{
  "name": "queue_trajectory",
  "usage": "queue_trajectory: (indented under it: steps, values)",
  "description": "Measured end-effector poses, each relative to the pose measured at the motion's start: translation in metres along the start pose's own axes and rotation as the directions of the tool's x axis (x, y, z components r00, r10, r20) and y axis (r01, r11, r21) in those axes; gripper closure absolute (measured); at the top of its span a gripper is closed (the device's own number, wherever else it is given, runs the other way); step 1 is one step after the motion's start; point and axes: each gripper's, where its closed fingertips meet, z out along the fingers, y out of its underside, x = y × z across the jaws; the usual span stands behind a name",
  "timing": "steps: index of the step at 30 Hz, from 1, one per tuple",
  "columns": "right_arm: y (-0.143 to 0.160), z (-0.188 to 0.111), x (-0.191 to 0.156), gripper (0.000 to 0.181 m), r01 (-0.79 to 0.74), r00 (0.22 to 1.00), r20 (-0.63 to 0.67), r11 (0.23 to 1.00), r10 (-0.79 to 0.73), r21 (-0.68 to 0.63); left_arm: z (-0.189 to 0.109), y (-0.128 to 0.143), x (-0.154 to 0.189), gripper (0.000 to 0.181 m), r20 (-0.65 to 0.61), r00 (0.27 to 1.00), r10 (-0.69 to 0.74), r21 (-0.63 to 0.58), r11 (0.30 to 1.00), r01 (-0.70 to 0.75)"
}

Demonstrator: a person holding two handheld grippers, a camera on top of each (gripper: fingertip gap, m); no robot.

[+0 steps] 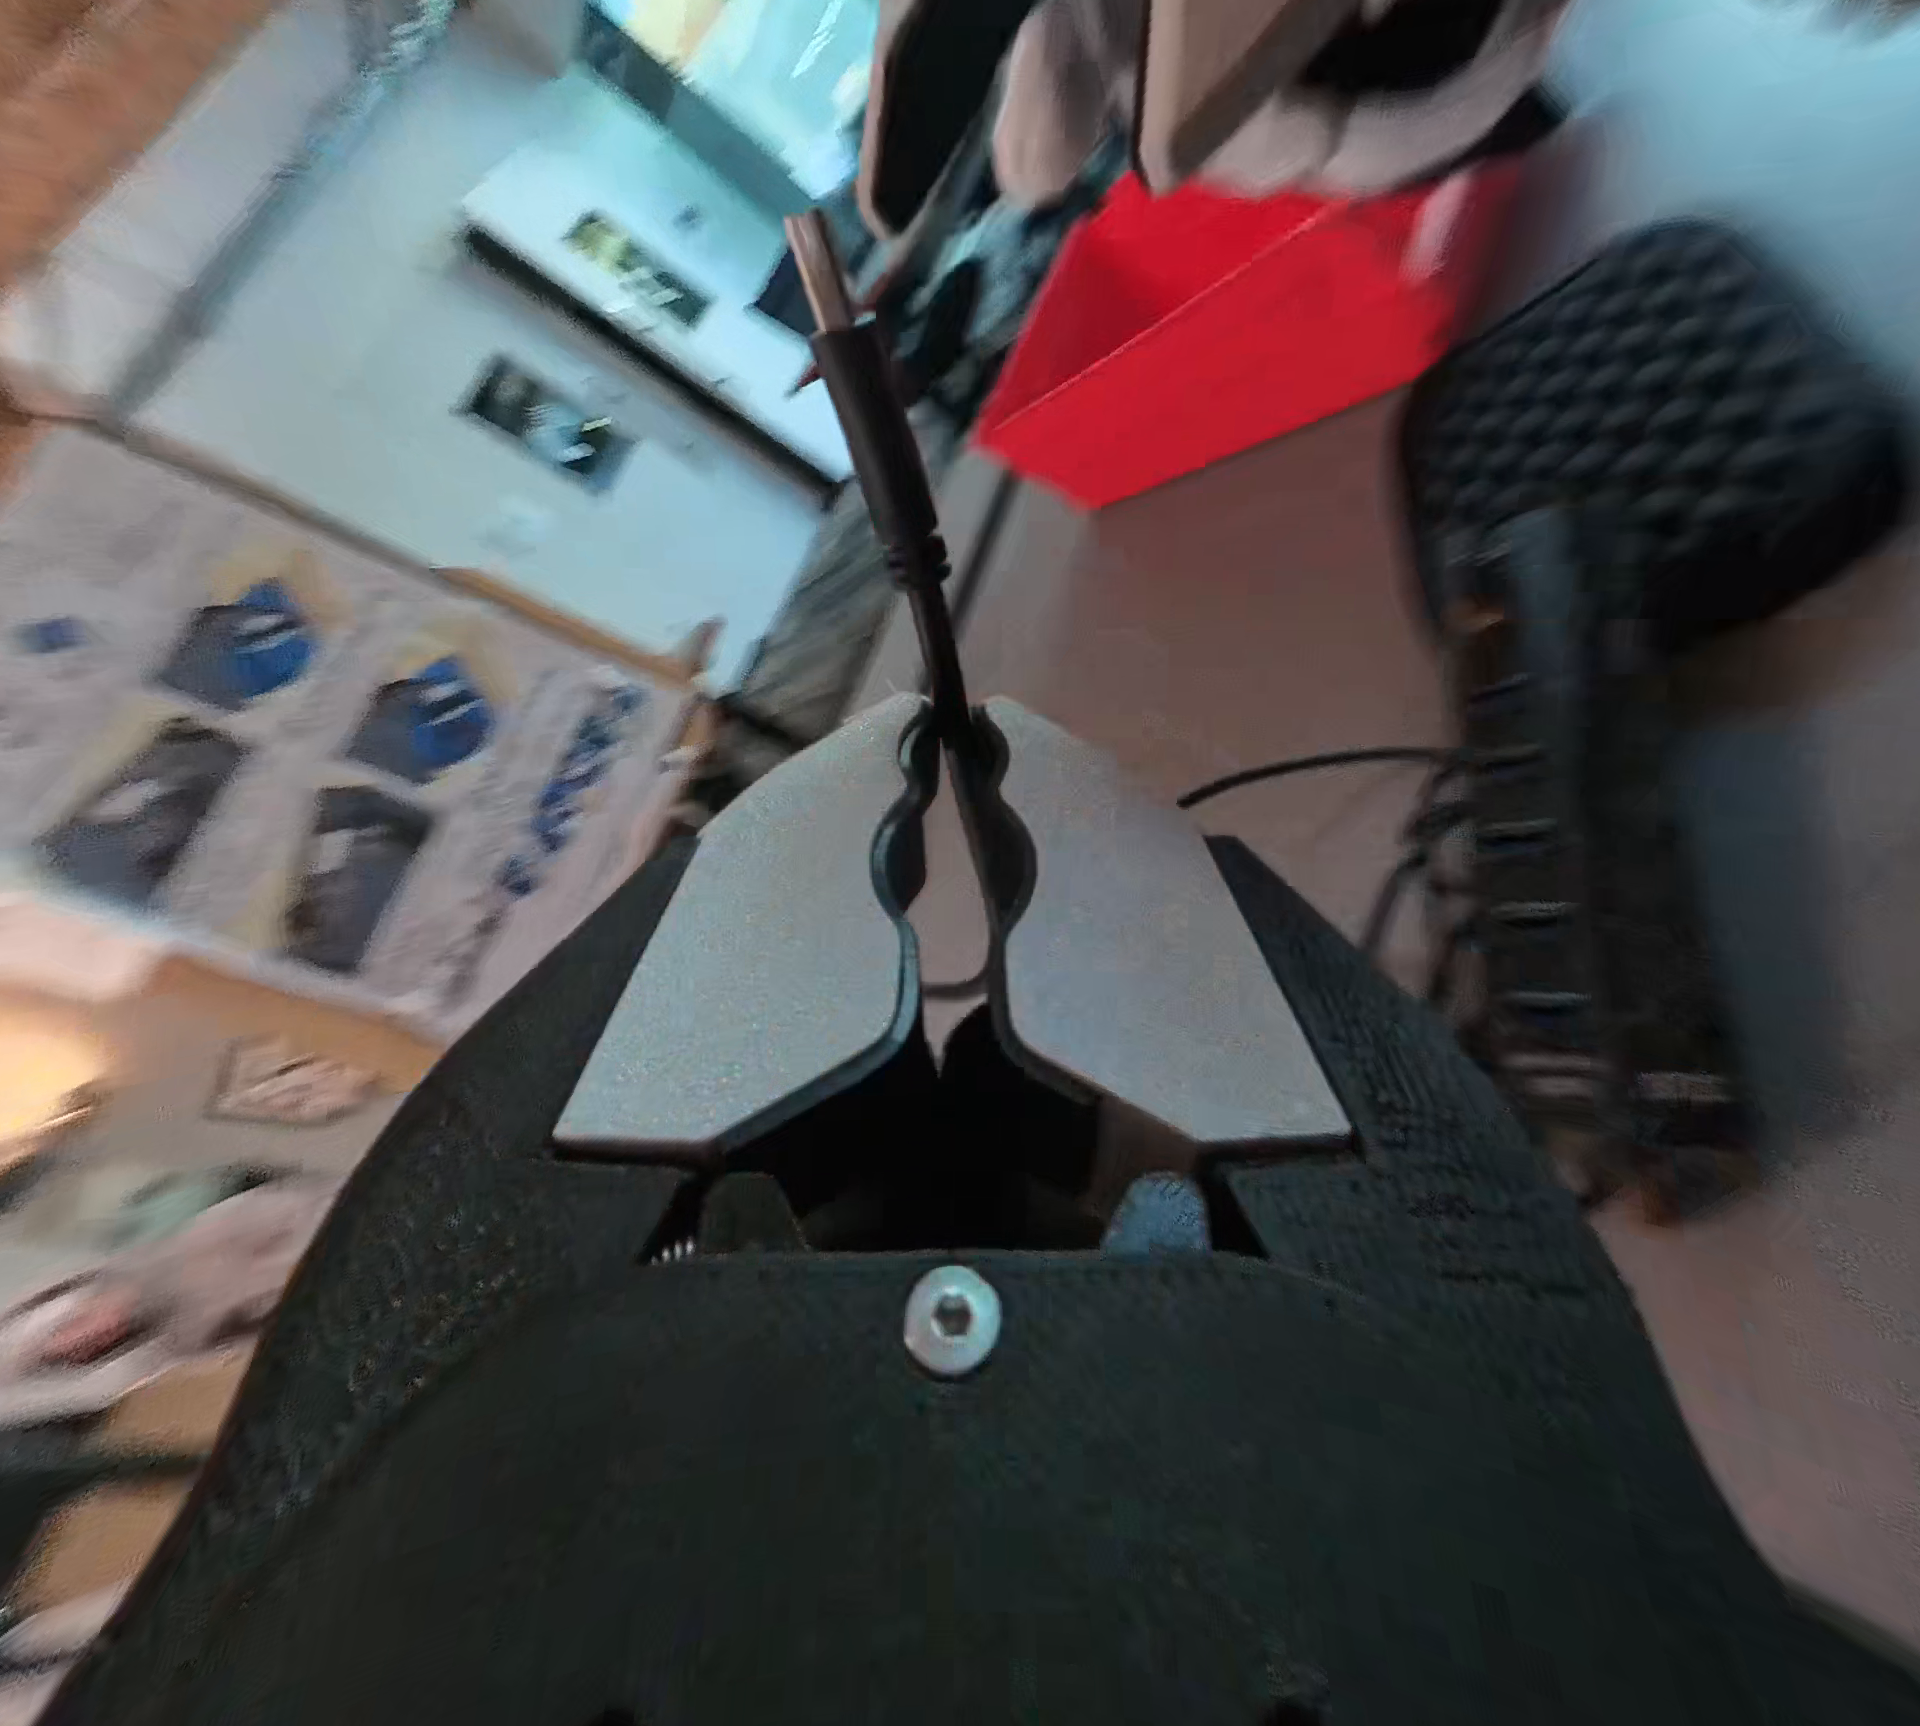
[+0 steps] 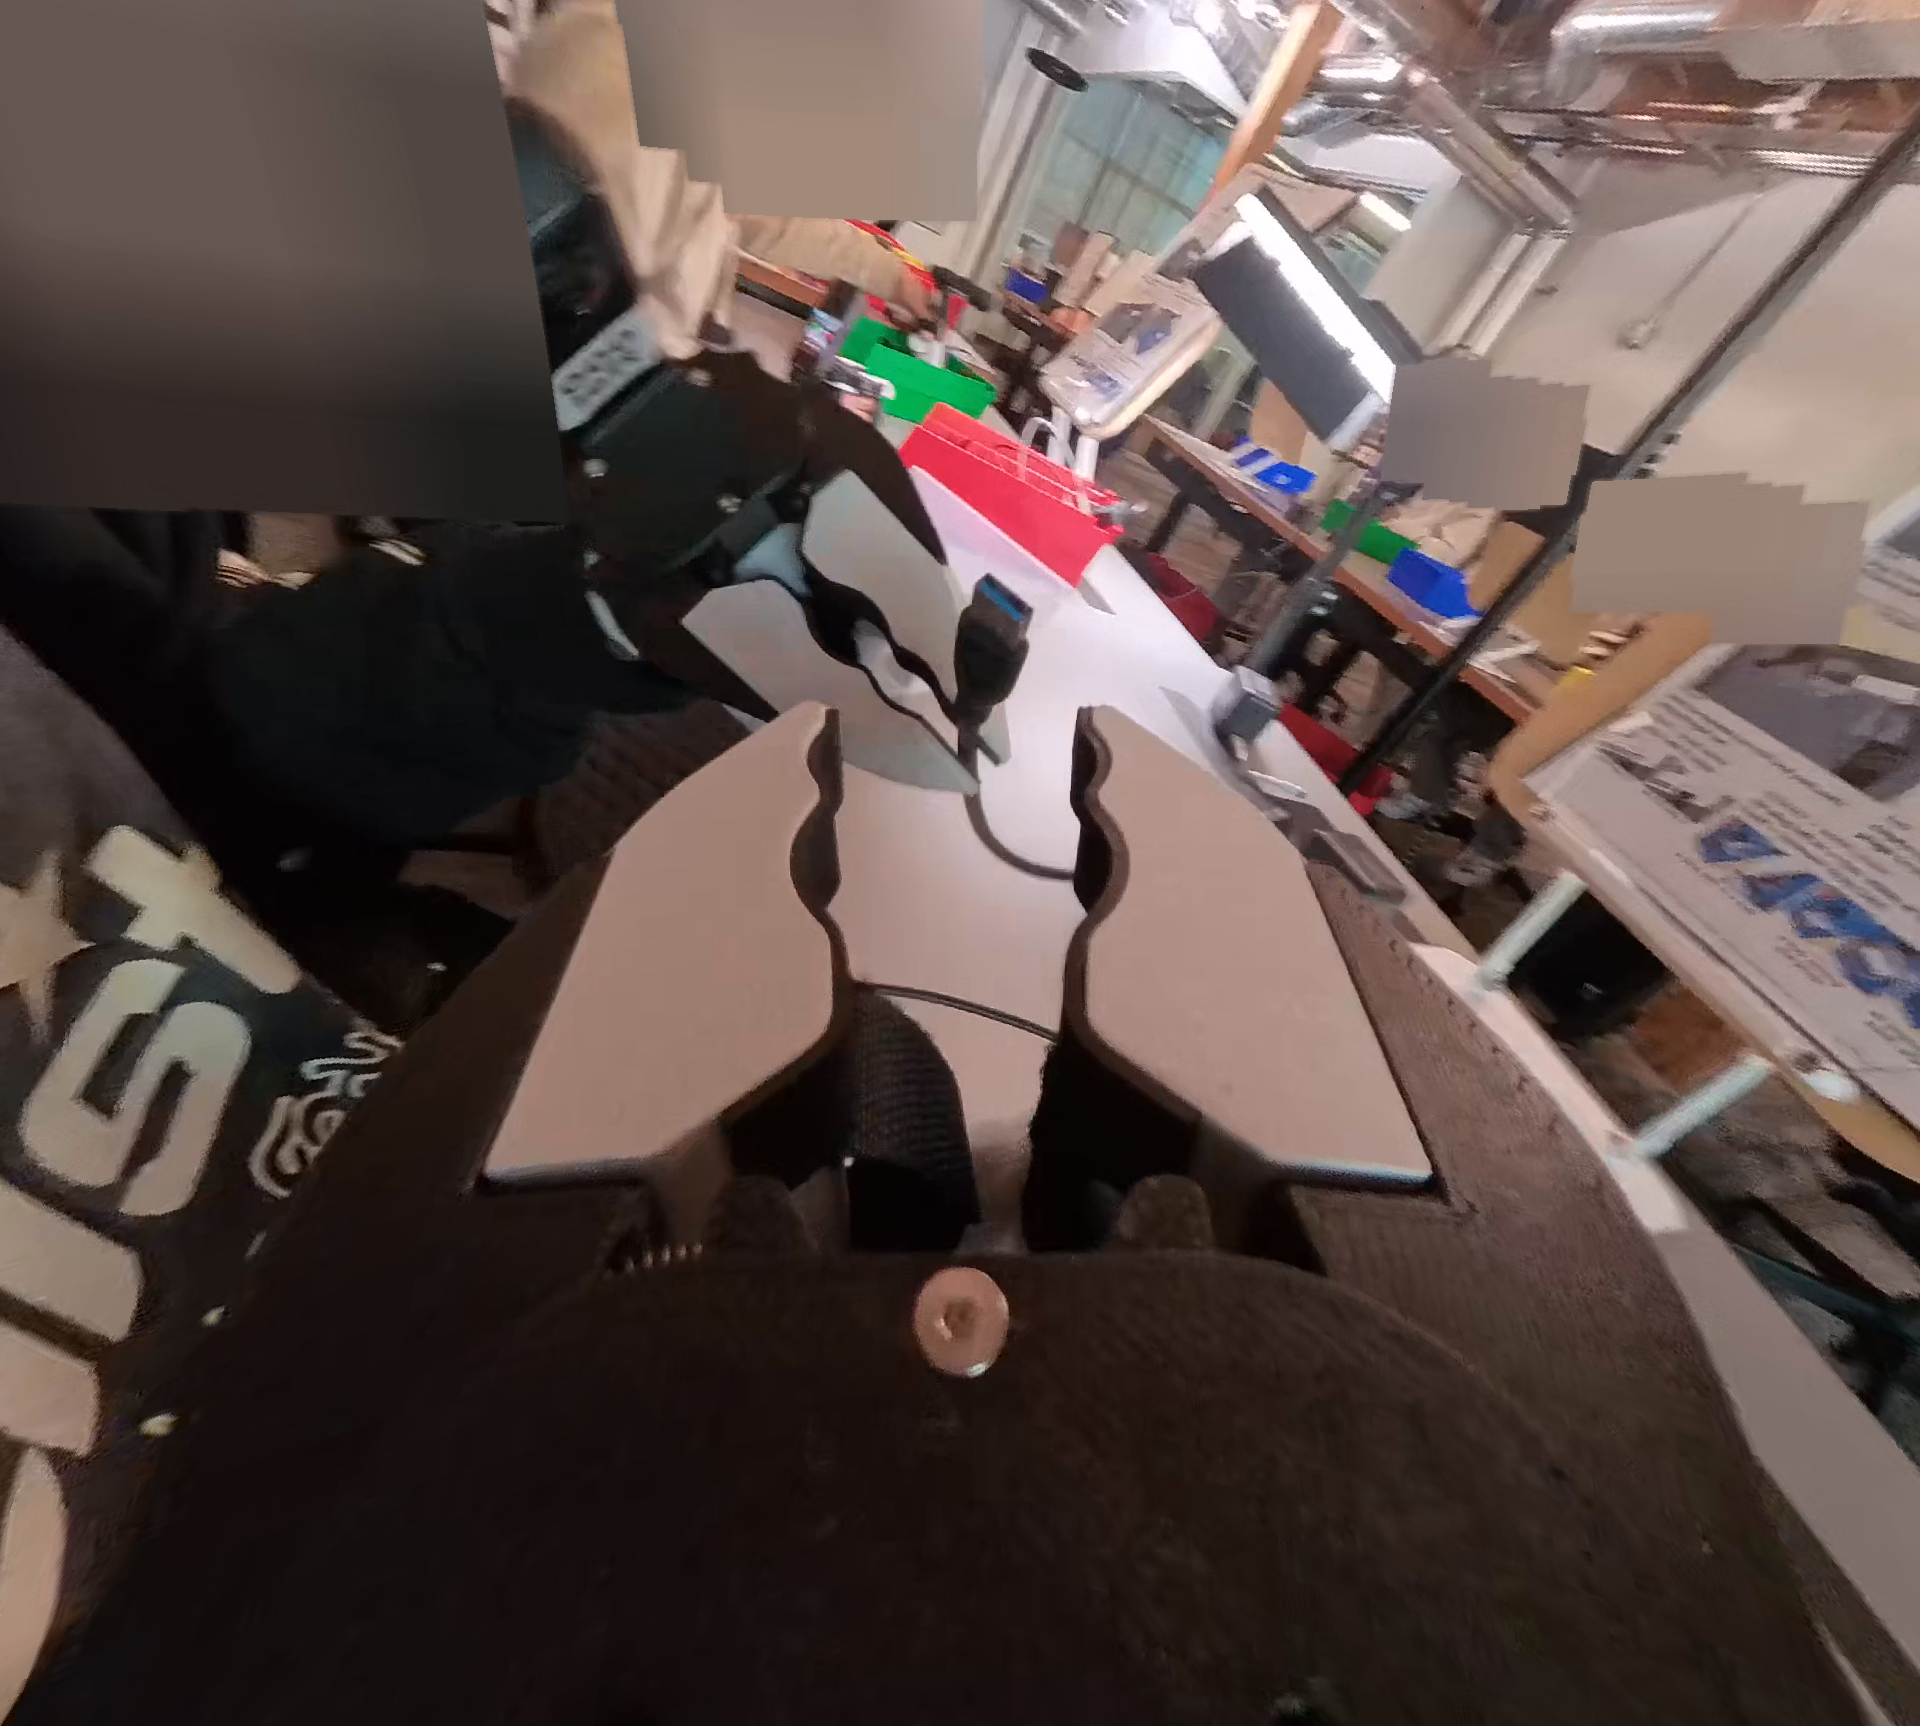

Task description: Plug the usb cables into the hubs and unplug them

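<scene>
**Left gripper clamps the cable, right gripper stands empty**

While the left wrist view is smeared by motion blur, its own left gripper (image 1: pixel 948 726) shows clearly: the two grey fingers (image 1: pixel 790 928) are pressed together at the tips and pinch a thin black usb cable (image 1: pixel 940 637) just below its strain relief. From that pinch the cable rises to a black plug (image 1: pixel 847 388) with a metal end, tilted slightly left, free in the air above the pale table (image 1: pixel 1195 637). Behind it sits a red bin (image 1: pixel 1247 336), and to the right a dark mesh-patterned object, too blurred to identify.

Seen from the right wrist view, the right gripper (image 2: pixel 956 746) has its fingers spread apart with nothing between them. Just ahead of it, the left gripper (image 2: pixel 914 700) appears farther off, holding the same black cable, whose plug (image 2: pixel 992 637) points upward and shows a blue insert. Slack cable loops down toward the white tabletop (image 2: pixel 1122 637). A red bin (image 2: pixel 1008 492) and a green bin (image 2: pixel 914 377) lie farther along the table. No hub can be picked out in either view.
</scene>
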Motion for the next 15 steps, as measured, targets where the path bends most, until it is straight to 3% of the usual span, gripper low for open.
queue_trajectory:
  steps: [3, 6, 9, 11, 13, 15]
  values:
    - [0.001, 0.000, 0.008, 0.139, 0.049, 0.991, -0.119, 0.996, -0.058, -0.073, 0.000, 0.009, -0.022, 0.177, 0.224, 0.944, 0.241, -0.164, 0.964, -0.208]
    - [0.003, 0.006, 0.010, 0.140, -0.012, 0.982, -0.188, 0.994, -0.009, -0.107, 0.000, 0.004, -0.030, 0.177, 0.358, 0.845, 0.398, -0.251, 0.912, -0.323]
    - [0.010, 0.013, 0.003, 0.140, -0.057, 0.986, -0.164, 0.988, 0.033, -0.144, 0.000, -0.005, -0.030, 0.177, 0.422, 0.797, 0.432, -0.253, 0.900, -0.355]
    - [0.010, 0.015, 0.001, 0.141, -0.004, 0.987, -0.158, 0.989, -0.020, -0.149, -0.001, -0.005, -0.032, 0.177, 0.439, 0.771, 0.461, -0.275, 0.886, -0.373]
    - [0.010, 0.014, 0.004, 0.143, 0.049, 0.977, -0.196, 0.984, -0.082, -0.168, -0.003, -0.005, -0.034, 0.177, 0.447, 0.756, 0.478, -0.288, 0.877, -0.384]
    - [0.015, 0.012, 0.008, 0.143, -0.009, 0.972, -0.233, 0.979, -0.040, -0.205, -0.005, -0.004, -0.038, 0.177, 0.466, 0.740, 0.484, -0.300, 0.874, -0.383]
